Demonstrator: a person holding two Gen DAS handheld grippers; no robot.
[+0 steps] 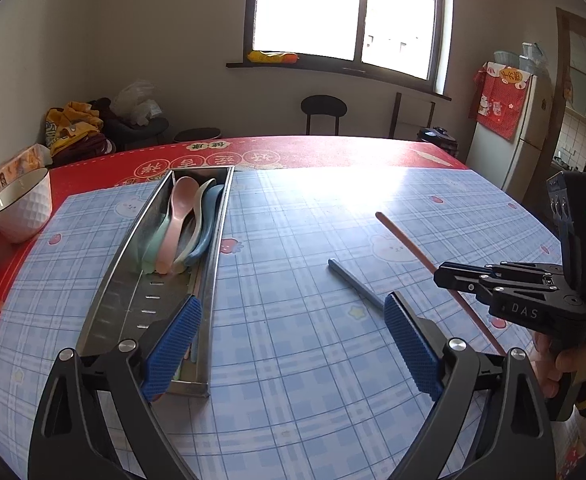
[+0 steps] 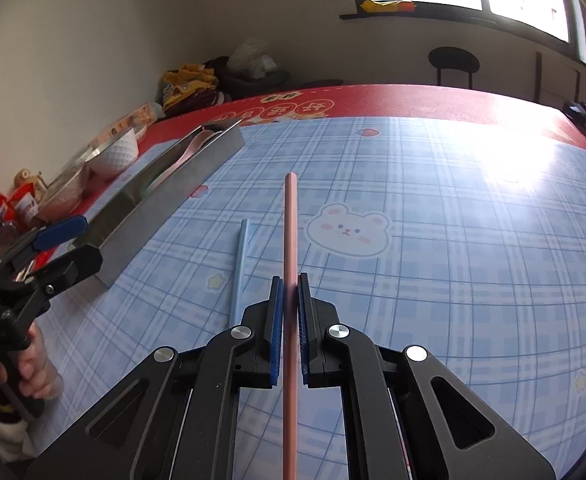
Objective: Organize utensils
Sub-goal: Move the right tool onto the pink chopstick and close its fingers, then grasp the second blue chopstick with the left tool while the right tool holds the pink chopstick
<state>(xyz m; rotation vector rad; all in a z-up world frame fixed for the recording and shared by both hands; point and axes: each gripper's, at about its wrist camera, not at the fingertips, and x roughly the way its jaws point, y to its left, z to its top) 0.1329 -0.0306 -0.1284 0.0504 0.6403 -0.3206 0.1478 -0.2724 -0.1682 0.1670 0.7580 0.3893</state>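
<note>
A glossy blue plaid tablecloth printed with bears covers our table, over a red mat. Our right gripper clamps its ribbed blue pads on a slim pink chopstick, beside a pale blue chopstick lying flat. Our left gripper hangs spread wide near the long stainless steel tray holding smooth pastel plastic spoons.

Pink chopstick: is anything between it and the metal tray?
Only the blue chopstick lies flat on the mat between the pink chopstick, clamped in the right hand-held gripper, and the metal tray; easily cleared.
</note>
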